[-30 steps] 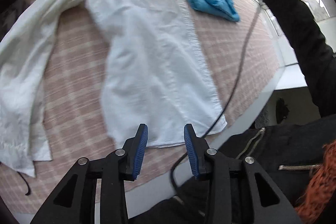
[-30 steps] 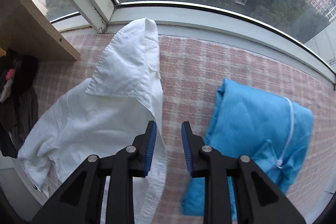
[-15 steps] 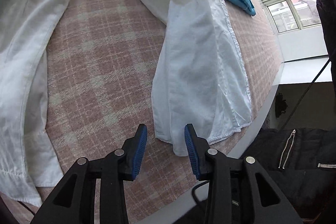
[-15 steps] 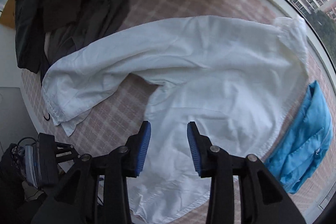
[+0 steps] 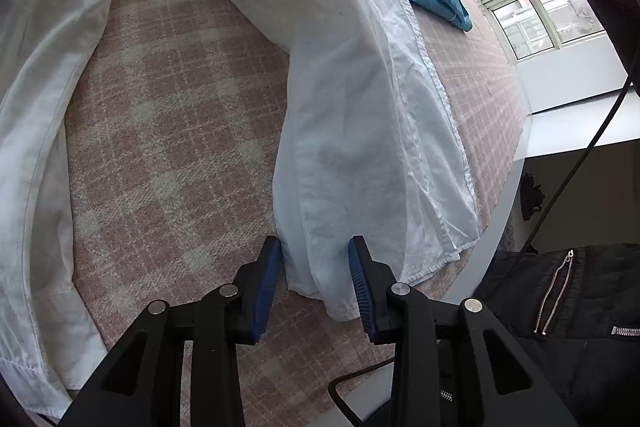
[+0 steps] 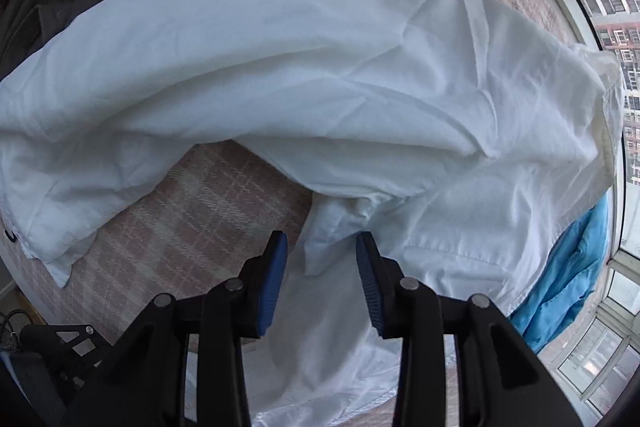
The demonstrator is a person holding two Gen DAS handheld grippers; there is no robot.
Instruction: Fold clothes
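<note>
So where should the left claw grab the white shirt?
I'd pinch the bottom hem corner of the white shirt. That folded edge already hangs between the open fingers of the left claw, right at the near edge of the checked cloth. Come in from the table's near side and close on the doubled hem, which looks thick enough to hold.
</note>
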